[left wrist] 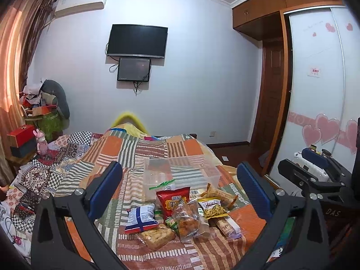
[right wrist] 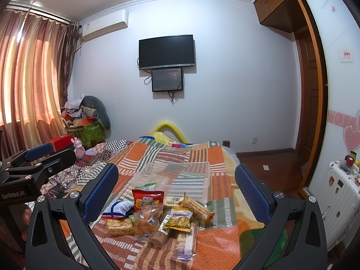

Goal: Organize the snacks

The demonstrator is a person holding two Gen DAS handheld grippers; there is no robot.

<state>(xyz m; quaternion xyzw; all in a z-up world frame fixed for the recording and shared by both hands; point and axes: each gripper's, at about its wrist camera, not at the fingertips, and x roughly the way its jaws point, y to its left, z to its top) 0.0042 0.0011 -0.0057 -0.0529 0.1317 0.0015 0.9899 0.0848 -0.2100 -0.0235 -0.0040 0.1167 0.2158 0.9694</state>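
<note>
My left gripper point(left wrist: 180, 186) hangs wide open and holds nothing; my right gripper point(right wrist: 176, 186) is just as wide and bare. I read "GenRobot.AI" on the left gripper's body in the right view, and "DAS" on the right one in the left view. The snacks sit heaped on the near part of the bed point(right wrist: 222, 243): a red packet point(right wrist: 147, 200) with Chinese characters I cannot read, a blue-and-white bag point(left wrist: 141, 218), and a yellow chip pouch point(right wrist: 180, 219). Just beyond them stands a clear plastic bin point(left wrist: 182, 173). Bare quilt lies right of the pile, and the bed's right edge drops to the floor.
</note>
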